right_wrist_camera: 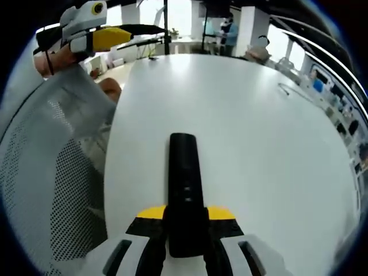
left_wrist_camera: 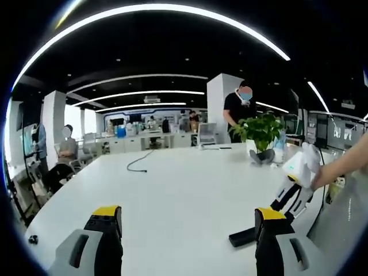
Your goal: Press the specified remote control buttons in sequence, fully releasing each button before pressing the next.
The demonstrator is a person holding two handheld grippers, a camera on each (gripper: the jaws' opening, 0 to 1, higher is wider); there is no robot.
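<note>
A black remote control (right_wrist_camera: 184, 178) lies lengthwise on the white table (right_wrist_camera: 259, 132), pointing away from me in the right gripper view. My right gripper (right_wrist_camera: 185, 217) is shut on its near end, a yellow-tipped jaw on each side. The left gripper view shows the same remote control (left_wrist_camera: 242, 236) at the lower right, with the right gripper (left_wrist_camera: 292, 194) angled down onto it from a person's hand. My left gripper (left_wrist_camera: 188, 217) hovers over the table (left_wrist_camera: 184, 184), open wide with nothing between its jaws. The left gripper (right_wrist_camera: 92, 29) also appears raised at the upper left of the right gripper view.
A potted plant (left_wrist_camera: 261, 133) stands at the table's far right, and a black cable (left_wrist_camera: 138, 164) lies on its far side. A mesh chair back (right_wrist_camera: 54, 190) is beside the table's edge. People stand and sit in the office behind.
</note>
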